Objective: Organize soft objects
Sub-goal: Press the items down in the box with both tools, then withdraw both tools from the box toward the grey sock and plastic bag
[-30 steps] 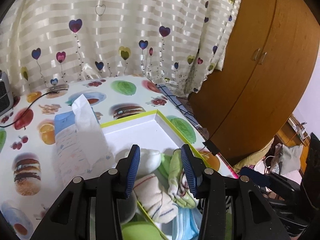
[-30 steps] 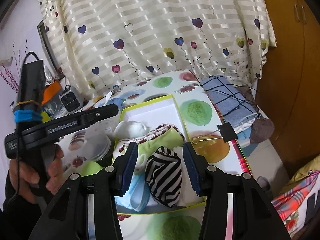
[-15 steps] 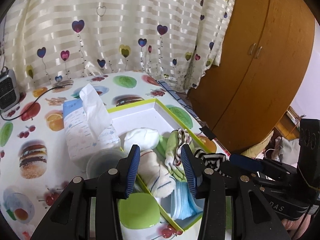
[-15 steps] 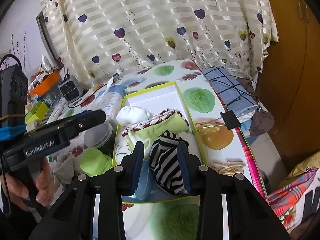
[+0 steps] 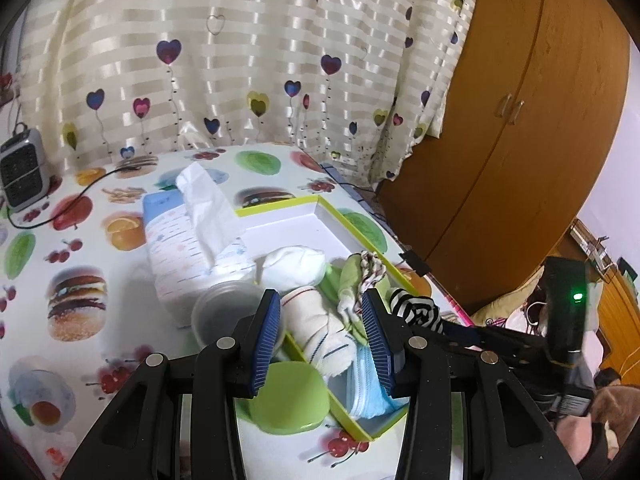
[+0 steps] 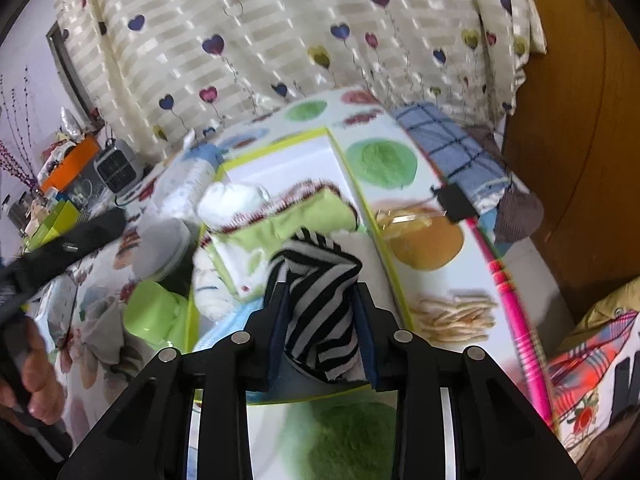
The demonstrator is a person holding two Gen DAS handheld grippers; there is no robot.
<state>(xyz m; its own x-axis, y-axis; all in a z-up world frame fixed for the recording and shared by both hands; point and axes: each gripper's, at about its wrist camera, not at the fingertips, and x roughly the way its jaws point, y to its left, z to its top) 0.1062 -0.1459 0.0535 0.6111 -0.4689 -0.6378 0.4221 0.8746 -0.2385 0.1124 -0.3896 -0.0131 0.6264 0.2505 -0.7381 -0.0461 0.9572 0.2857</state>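
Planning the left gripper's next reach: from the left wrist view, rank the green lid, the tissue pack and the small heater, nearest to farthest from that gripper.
1. Green lid: just below the left gripper, outside the box.
2. Tissue pack: farther back, left of the box.
3. Small heater: far left, by the curtain.

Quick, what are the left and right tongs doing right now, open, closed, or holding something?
Left tongs: open, holding nothing, hovering above the box.
Right tongs: closing on the black-and-white striped sock, pads pressing its sides.
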